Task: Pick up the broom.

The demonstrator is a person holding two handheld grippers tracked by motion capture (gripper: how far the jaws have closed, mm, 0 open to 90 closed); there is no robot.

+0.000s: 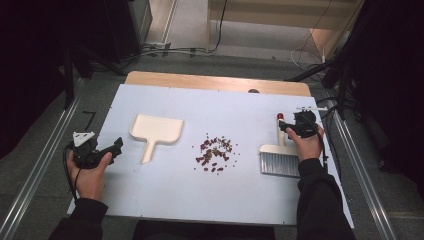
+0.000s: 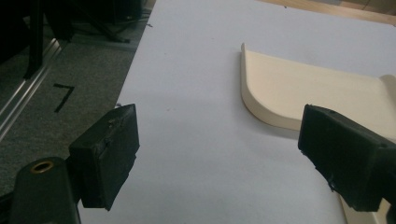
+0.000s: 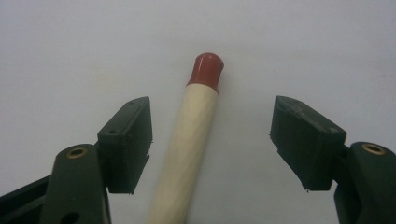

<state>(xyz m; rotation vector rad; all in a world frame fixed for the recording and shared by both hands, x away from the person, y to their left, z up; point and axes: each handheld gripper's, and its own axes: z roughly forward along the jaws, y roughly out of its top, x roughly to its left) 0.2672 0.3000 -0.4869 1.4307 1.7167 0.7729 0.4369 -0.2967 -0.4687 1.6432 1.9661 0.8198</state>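
Note:
A cream dustpan (image 1: 156,131) (image 2: 308,93) lies flat at the table's left, its handle pointing toward me. Dark reddish crumbs (image 1: 215,152) are scattered in the middle. At the right lies a small brush (image 1: 279,162) with grey bristles and a cream handle (image 3: 191,140) capped in red (image 3: 206,70). My right gripper (image 1: 290,127) (image 3: 212,121) straddles that handle just below the red cap, open, and neither pad touches the handle. My left gripper (image 1: 114,150) (image 2: 219,135) rests near the table's left edge, open and empty, pointing at the dustpan.
The white tabletop (image 1: 240,195) ends in a wooden strip (image 1: 210,81) at the far side. Metal rails (image 1: 35,170) run along the floor on both sides. Cables (image 1: 327,107) trail off the right edge near the right gripper.

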